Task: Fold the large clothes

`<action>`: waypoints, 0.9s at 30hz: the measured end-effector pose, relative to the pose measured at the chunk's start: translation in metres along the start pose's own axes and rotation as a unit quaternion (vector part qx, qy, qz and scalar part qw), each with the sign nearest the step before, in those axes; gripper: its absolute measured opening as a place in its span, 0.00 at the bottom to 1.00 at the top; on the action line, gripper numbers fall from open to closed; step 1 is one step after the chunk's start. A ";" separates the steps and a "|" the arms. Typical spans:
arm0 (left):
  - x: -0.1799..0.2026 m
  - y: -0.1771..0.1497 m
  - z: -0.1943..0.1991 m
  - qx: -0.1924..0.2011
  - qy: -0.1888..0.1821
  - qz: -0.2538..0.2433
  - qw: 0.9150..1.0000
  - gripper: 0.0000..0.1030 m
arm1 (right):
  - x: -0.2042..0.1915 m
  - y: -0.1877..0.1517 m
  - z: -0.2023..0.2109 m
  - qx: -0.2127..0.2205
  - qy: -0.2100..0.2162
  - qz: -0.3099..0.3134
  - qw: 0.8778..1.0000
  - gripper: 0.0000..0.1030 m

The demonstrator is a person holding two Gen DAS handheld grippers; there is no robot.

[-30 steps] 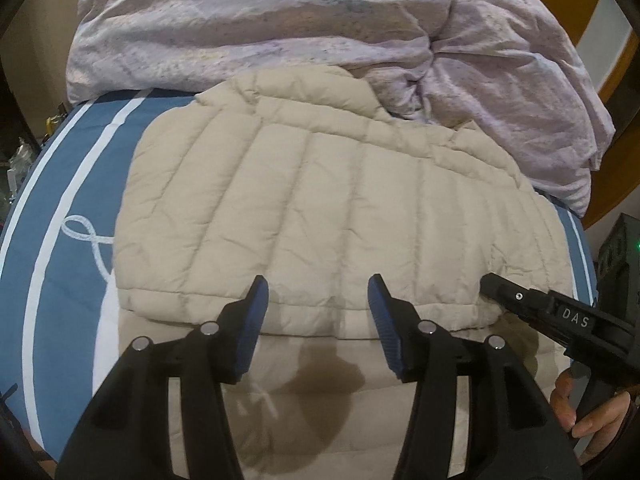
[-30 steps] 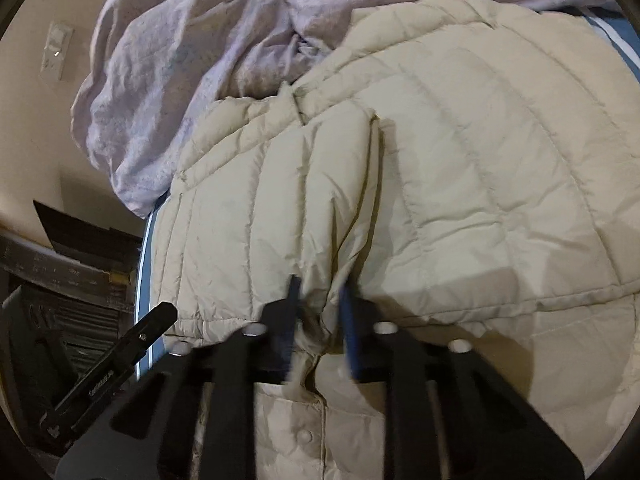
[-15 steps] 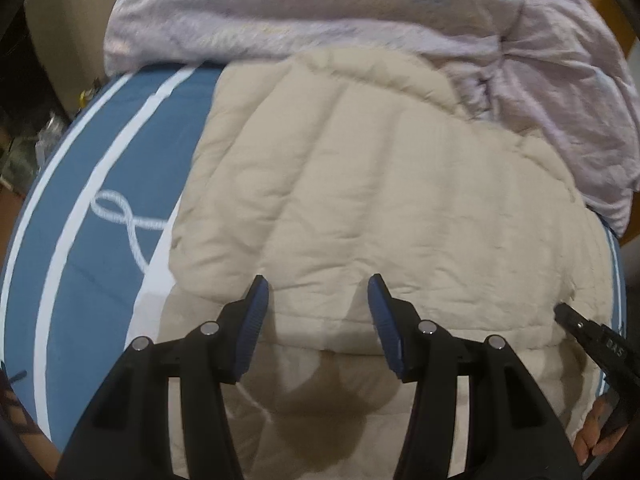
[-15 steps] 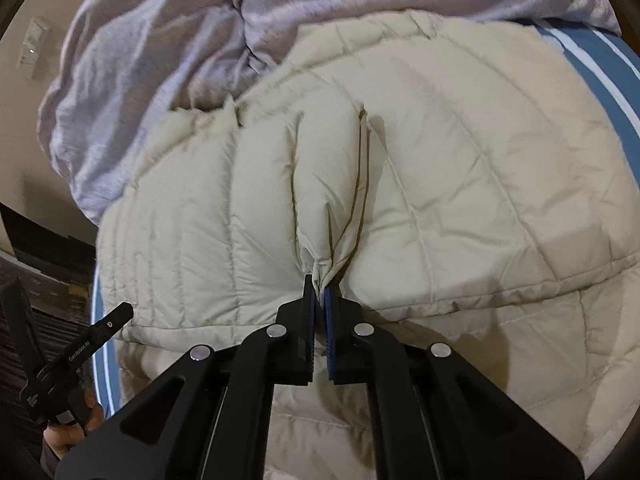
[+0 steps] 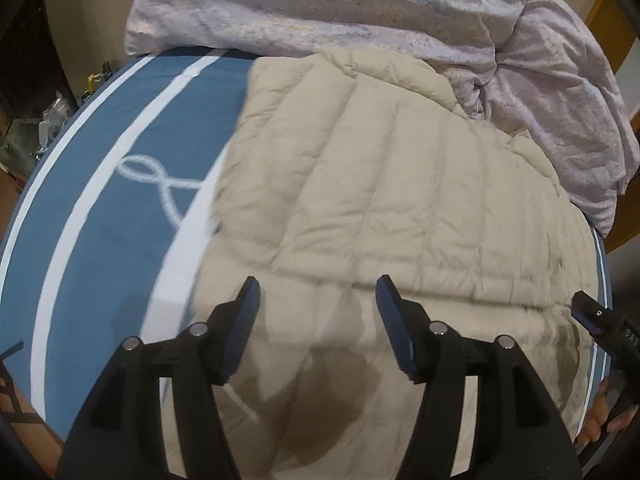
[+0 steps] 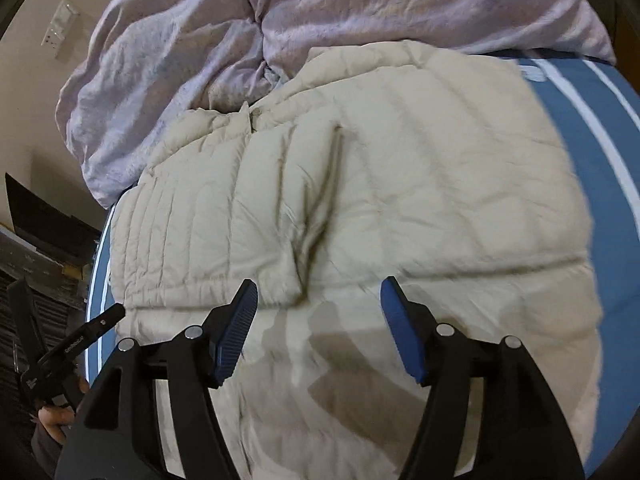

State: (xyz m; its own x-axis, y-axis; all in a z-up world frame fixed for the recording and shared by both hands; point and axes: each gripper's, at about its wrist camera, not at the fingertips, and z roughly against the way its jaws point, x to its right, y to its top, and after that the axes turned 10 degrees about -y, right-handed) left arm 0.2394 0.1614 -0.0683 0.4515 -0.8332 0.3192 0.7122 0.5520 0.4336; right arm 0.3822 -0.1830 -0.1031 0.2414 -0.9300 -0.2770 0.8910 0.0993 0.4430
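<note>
Both the left hand-held gripper (image 5: 318, 300) and right hand-held gripper (image 6: 318, 304) hang spread wide and empty above the folded beige puffer jacket (image 5: 400, 200) lying on the blue bed (image 5: 120, 208).

Right claw (image 6: 318, 316), half a second ago pinched on a ridge of the beige quilted puffer jacket (image 6: 400, 184), now spread wide and empty; ridge slumped flat. Left claw (image 5: 318, 316) shifted further over the jacket (image 5: 400, 200).

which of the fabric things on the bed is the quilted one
The beige puffer jacket, spread flat in front of both open grippers. Its stitched channels set it apart from the crumpled lilac duvet behind it and the smooth blue striped bedcover underneath.
</note>
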 end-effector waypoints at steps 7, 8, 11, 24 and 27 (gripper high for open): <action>-0.035 -0.046 0.042 0.017 -0.007 -0.002 1.000 0.59 | 0.052 -0.046 0.041 0.027 -0.021 -0.022 0.999 0.64; -0.041 -0.054 0.048 0.019 -0.008 -0.001 1.000 0.59 | 0.058 -0.053 0.045 0.030 -0.024 -0.025 0.999 0.64; -0.056 -0.074 0.061 0.022 -0.011 0.003 1.000 0.59 | 0.090 -0.076 0.062 0.042 -0.040 -0.044 0.997 0.64; -0.111 -0.150 0.087 0.026 -0.042 0.051 0.997 0.58 | 0.175 -0.162 0.097 0.056 -0.060 -0.118 0.990 0.64; -0.114 -0.163 0.087 0.026 -0.055 0.058 0.996 0.58 | 0.180 -0.176 0.094 0.051 -0.052 -0.126 0.989 0.63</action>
State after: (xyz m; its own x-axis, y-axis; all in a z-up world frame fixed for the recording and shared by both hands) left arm 0.0252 0.1697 -0.1019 0.4659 -0.7568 0.4584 0.6283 0.6478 0.4309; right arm 0.2328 -0.4015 -0.1506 -0.0287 -0.9525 -0.3032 0.8730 -0.1716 0.4565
